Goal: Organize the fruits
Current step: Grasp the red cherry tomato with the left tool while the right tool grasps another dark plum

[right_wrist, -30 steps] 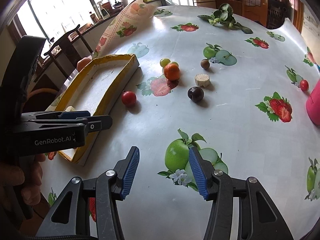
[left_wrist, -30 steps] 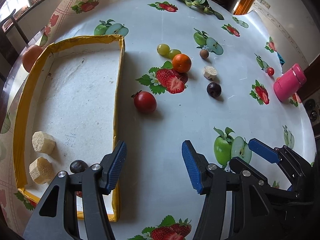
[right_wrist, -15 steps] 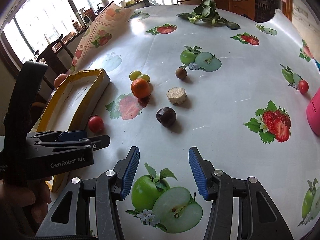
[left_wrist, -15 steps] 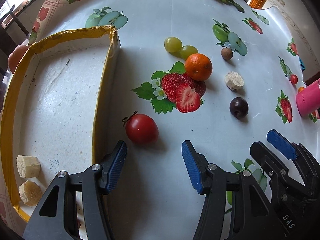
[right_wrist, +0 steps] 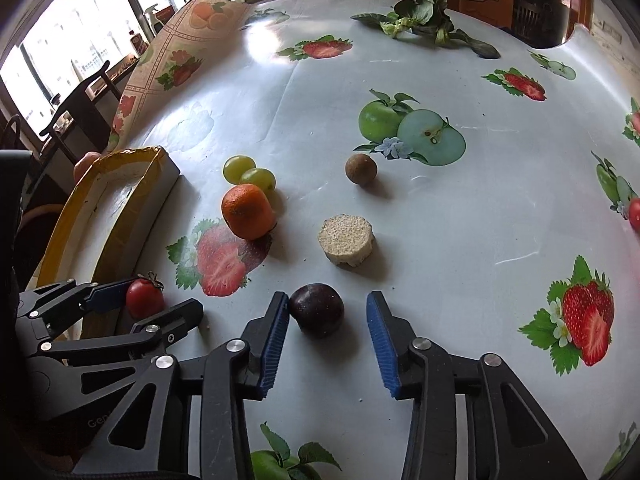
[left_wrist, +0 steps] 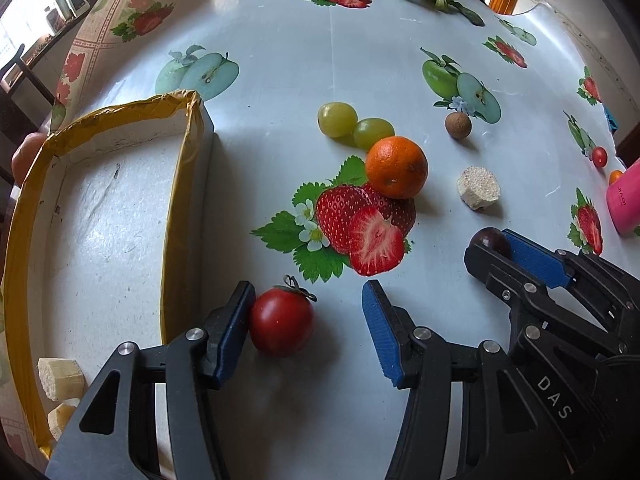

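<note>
My left gripper [left_wrist: 308, 322] is open around a red cherry tomato [left_wrist: 281, 322], which touches its left pad beside the yellow-rimmed tray [left_wrist: 176, 184]. My right gripper [right_wrist: 327, 328] is open around a dark plum [right_wrist: 317, 309], close to its left pad. The plum also shows in the left wrist view [left_wrist: 490, 240]. An orange [left_wrist: 396, 167], two green grapes [left_wrist: 337, 119], a brown longan [left_wrist: 458, 124] and a pale round slice [left_wrist: 479, 188] lie beyond on the table.
Pale cut chunks [left_wrist: 61, 372] lie in the tray's near corner. A pink cup [left_wrist: 624, 204] and a small red fruit [left_wrist: 599, 156] stand at the right. Leafy greens [right_wrist: 420, 16] lie at the far edge. The cloth carries printed fruit pictures.
Both grippers have moved forward over the table. The tomato now lies between the left jaws and the plum between the right jaws. Both stay open.
</note>
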A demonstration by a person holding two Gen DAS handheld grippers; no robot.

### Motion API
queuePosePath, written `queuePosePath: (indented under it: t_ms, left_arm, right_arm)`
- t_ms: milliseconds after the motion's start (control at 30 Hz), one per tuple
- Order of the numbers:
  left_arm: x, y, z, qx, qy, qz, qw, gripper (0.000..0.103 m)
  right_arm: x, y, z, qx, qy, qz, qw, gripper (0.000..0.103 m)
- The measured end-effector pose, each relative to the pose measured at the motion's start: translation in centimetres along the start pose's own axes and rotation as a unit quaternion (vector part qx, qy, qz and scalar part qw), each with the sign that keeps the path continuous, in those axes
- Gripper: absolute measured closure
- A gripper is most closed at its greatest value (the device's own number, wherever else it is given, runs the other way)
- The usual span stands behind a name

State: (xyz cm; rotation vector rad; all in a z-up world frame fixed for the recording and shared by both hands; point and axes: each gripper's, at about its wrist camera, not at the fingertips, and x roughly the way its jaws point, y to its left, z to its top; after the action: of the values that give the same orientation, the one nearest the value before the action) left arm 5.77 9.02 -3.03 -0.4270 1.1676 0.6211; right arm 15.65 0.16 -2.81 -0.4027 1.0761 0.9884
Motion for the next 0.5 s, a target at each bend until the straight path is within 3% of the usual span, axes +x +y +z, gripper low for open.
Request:
queuePosePath:
  t_ms: [133,200,500]
  left_arm:
    - [-0.4,1.3,-0.2,-0.013,-0.003,-0.012,0.9998,0.076]
    - [-0.4,2.3,-0.1,-0.027,0.0,-0.039,0.9989,0.076]
    - [-3.5,2.1,-2.4,-0.025,-0.014,-0.046,0.9985,0.076]
  right_arm:
    - [-0.8,0.7,-0.9,-0.005,-0.004,-0.005,1.0,0.076]
    - [-1.4,0.7,-1.5,0.0,-0.007,-0.001,1.0,0.076]
    - [-4.4,0.6,-3.9,0.01,-0.013,0.012,1.0,0.076]
